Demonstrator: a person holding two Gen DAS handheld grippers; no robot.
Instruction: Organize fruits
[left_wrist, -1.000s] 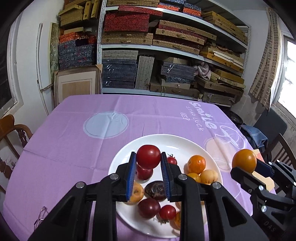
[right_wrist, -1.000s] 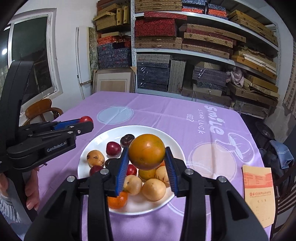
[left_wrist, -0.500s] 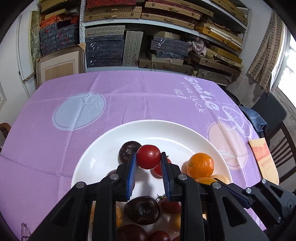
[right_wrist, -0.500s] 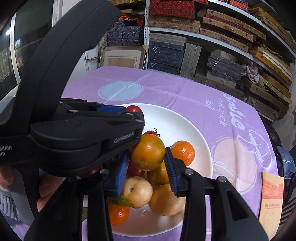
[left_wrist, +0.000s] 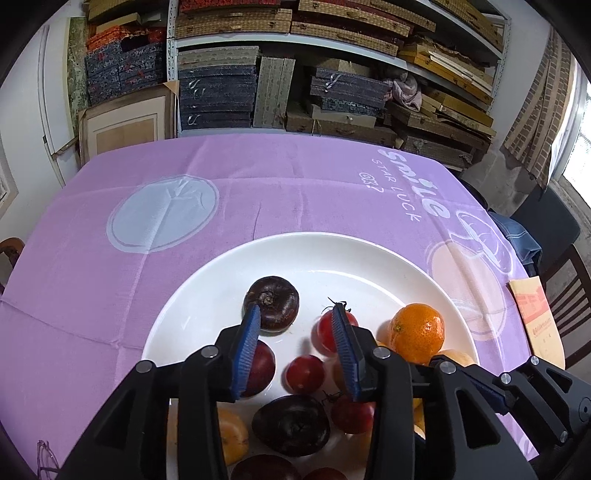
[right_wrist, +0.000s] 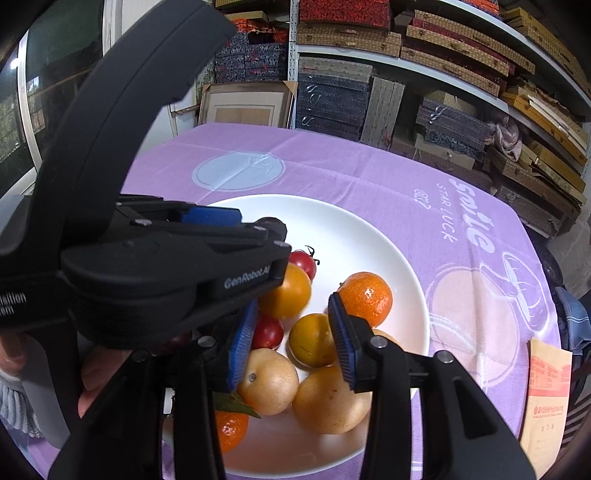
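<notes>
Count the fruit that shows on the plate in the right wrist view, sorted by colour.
Red fruit: 2
Orange fruit: 4
Tan fruit: 3, one only a sliver
Dark fruit: 1, barely showing
Total: 10
Part of the plate is hidden, so more may lie there.

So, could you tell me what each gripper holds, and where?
Nothing. The left gripper has just been opening its jaws, the red tomato lying loose between them; the right gripper presses on no fruit.
</notes>
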